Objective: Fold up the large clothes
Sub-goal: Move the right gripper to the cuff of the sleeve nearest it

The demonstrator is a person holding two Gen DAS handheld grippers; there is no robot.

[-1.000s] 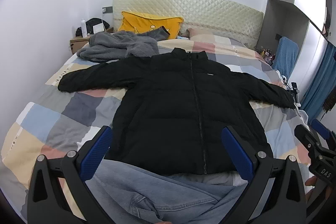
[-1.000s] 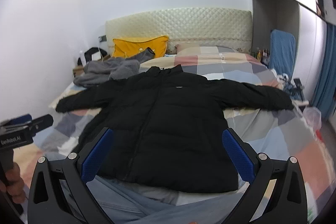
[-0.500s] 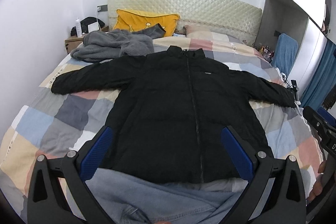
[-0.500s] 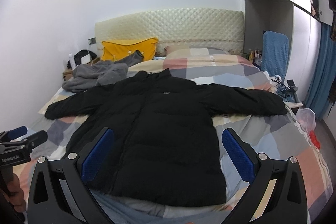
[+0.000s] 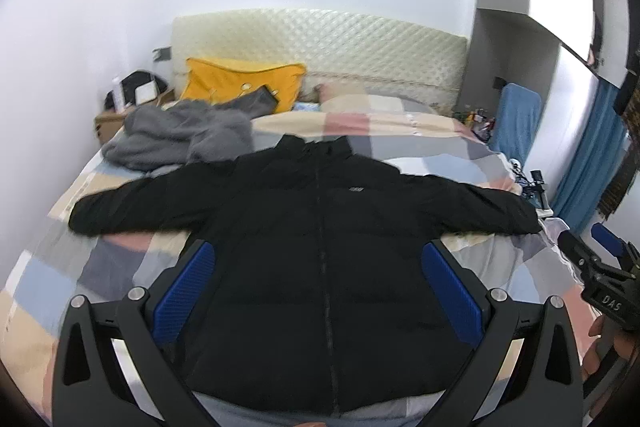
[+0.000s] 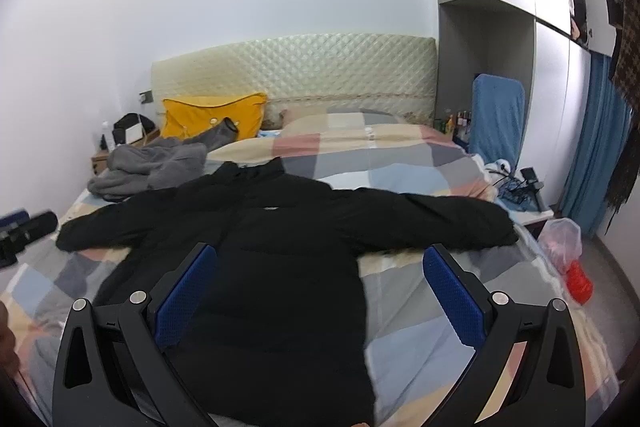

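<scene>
Across a patchwork-checked bedspread (image 5: 424,143), a black puffer jacket (image 5: 320,247) lies flat, front up, zipped, both sleeves spread wide. Compared with a second ago, both cameras sit higher and the blue jeans at the near edge have almost dropped from view. Left gripper (image 5: 320,291) and right gripper (image 6: 320,295) hover above the hem, fingers wide apart, holding nothing. Beyond the collar, a grey garment (image 5: 180,139) lies heaped before a yellow pillow (image 5: 240,87) and quilted cream headboard (image 5: 340,51).
</scene>
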